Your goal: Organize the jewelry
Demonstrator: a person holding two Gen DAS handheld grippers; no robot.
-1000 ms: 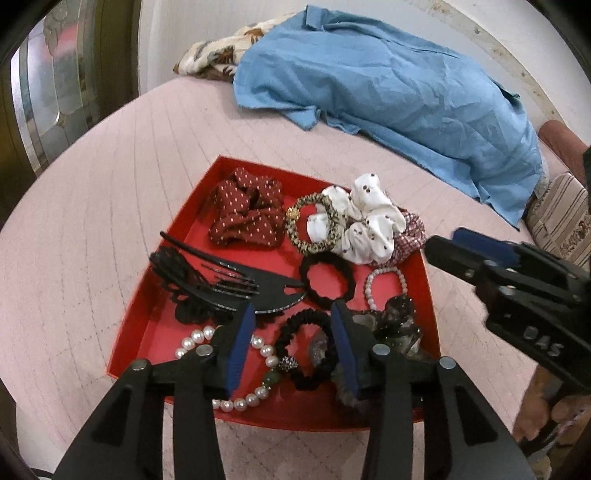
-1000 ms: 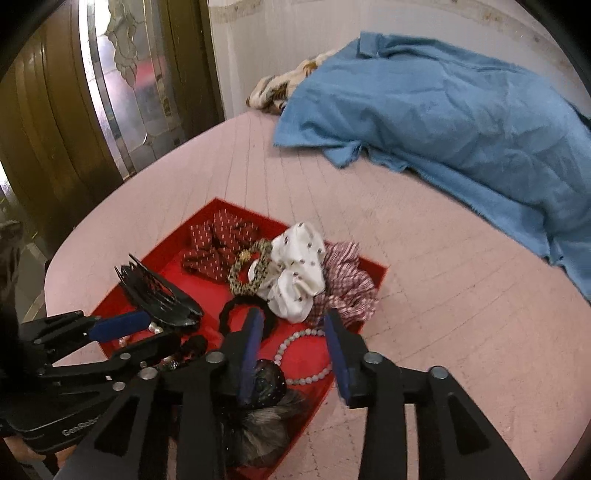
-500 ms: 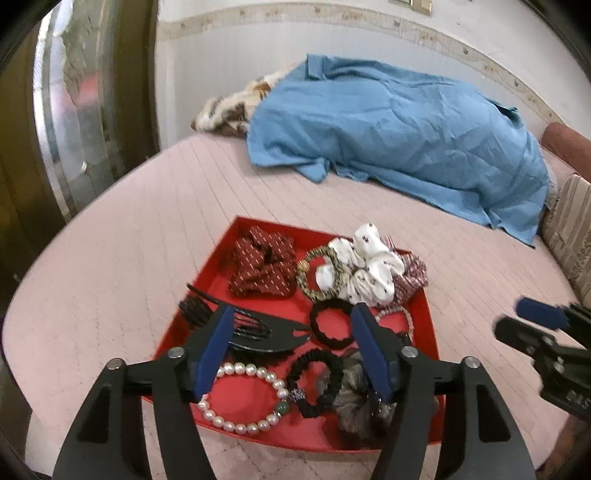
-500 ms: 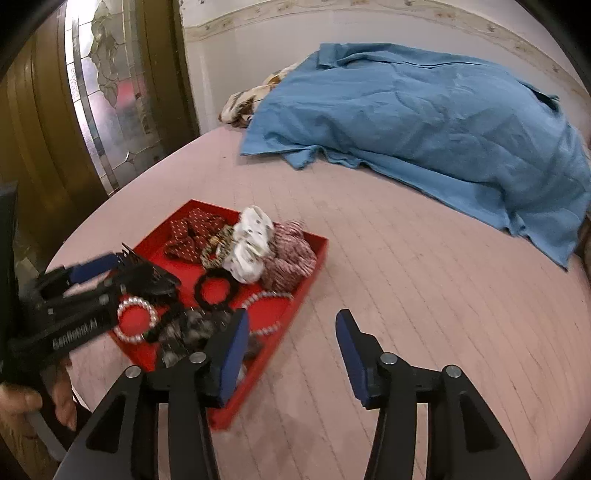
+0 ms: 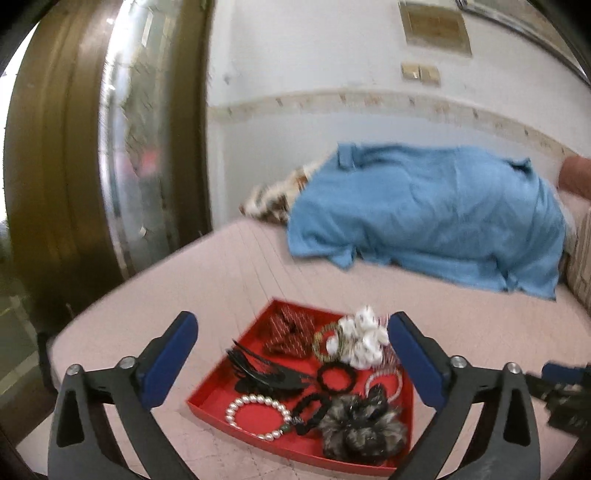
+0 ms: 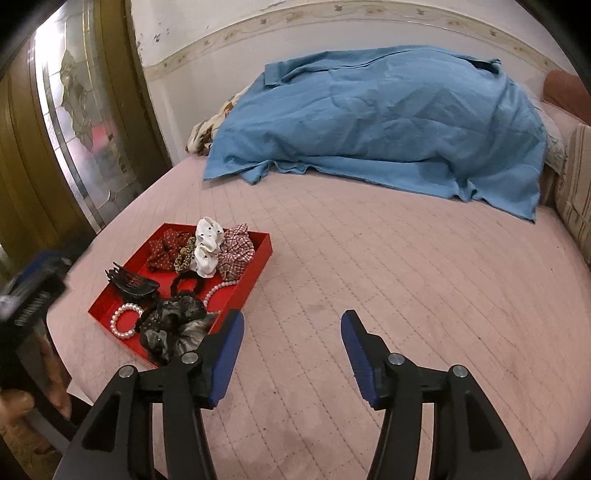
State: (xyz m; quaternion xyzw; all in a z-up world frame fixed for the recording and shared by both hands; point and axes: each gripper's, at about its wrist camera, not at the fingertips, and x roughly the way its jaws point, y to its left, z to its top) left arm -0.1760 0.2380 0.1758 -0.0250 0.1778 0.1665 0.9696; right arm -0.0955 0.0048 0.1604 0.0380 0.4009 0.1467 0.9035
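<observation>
Both fingers [image 5: 291, 334] [image 6: 291, 334] opening, empty; red tray [image 5: 207, 402] beyond left pair, beside right

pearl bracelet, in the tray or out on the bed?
In. The pearl bracelet lies flat on the floor of the red tray, at its near corner, beside the black claw clip. Nothing grips it.

- No text, label, brand or number can be read in either view.
- The left gripper [image 6: 35, 295], at the left edge of the right wrist view, bears pale lettering on its black body, too blurred to make out.
- The wall plaque [image 5: 436, 26] in the left wrist view shows no legible writing.
</observation>
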